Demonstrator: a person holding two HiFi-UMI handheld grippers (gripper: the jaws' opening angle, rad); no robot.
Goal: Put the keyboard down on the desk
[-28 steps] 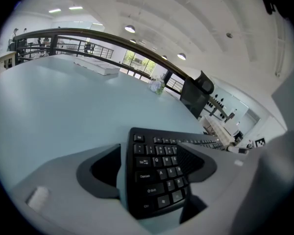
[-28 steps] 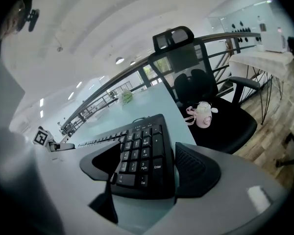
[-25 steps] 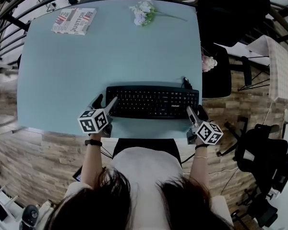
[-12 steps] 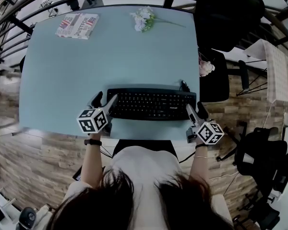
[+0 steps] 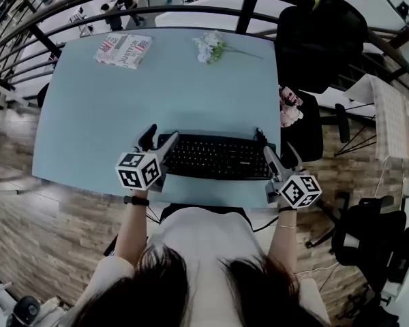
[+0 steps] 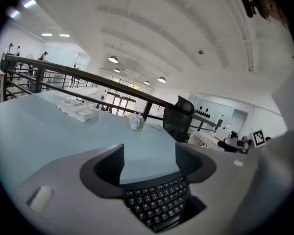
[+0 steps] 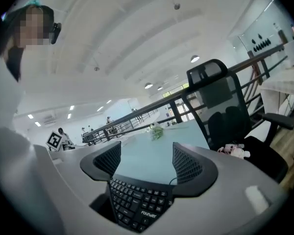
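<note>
A black keyboard (image 5: 215,157) lies flat on the pale blue desk (image 5: 123,114), close to the front edge. My left gripper (image 5: 158,142) stands open at the keyboard's left end, its fingers tilted upward over that corner. At the right end my right gripper (image 5: 281,159) is open too. In the left gripper view the keyboard (image 6: 154,207) shows low in the gap of the left gripper (image 6: 149,160). The right gripper view has the keyboard (image 7: 137,204) below the right gripper (image 7: 144,158). Neither pair of jaws closes on it.
A folded newspaper (image 5: 123,50) and a small bunch of flowers (image 5: 211,46) lie at the desk's far edge. A black office chair (image 5: 320,26) stands at the right, a plush toy (image 5: 286,107) beside the desk. The keyboard's cable (image 5: 260,136) leaves its back right corner. A railing runs behind.
The head view has shifted, so the desk sits lower and more slanted in the frame. Both grippers stay at the keyboard's ends, and the keyboard remains flat on the desk.
</note>
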